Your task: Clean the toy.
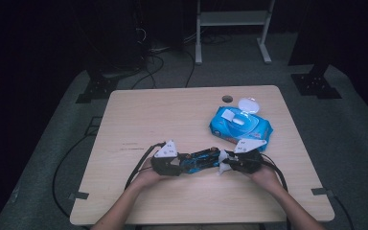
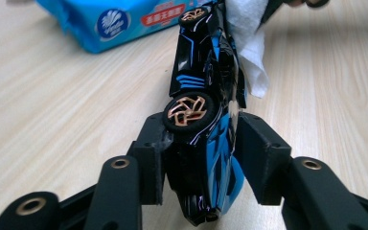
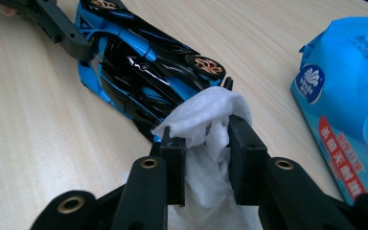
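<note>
Near the front edge of the table (image 1: pixel 139 110), roughly midway along it, a blue-and-black toy car (image 1: pixel 200 159) is held between the two grippers. It is tipped onto its side, its length running parallel to that front edge, and a gold-spoked wheel (image 2: pixel 188 111) faces the camera of the left gripper view. The left gripper (image 1: pixel 171 164) has its jaws pinching one end of the car, with the pads pressed against its two sides beside the wheel. At the car's other end, the right gripper (image 1: pixel 226 163) has its jaws clamped on a bunched white wipe (image 3: pixel 206 125), which touches the car body next to another gold wheel; part of the wipe hangs below the pads. A hand (image 1: pixel 149 178) on the left and a hand (image 1: pixel 264 176) on the right carry the grippers, forearms entering from the table's front edge, and black cables (image 1: pixel 139 167) trail from each. Behind the right gripper, toward the table's right rear quarter, lies a blue pack of wipes (image 1: pixel 239 125) with its white lid (image 1: pixel 247 104) flipped open. A round cable hole (image 1: pixel 227 99) sits close to the rear edge, just beyond the pack.
</note>
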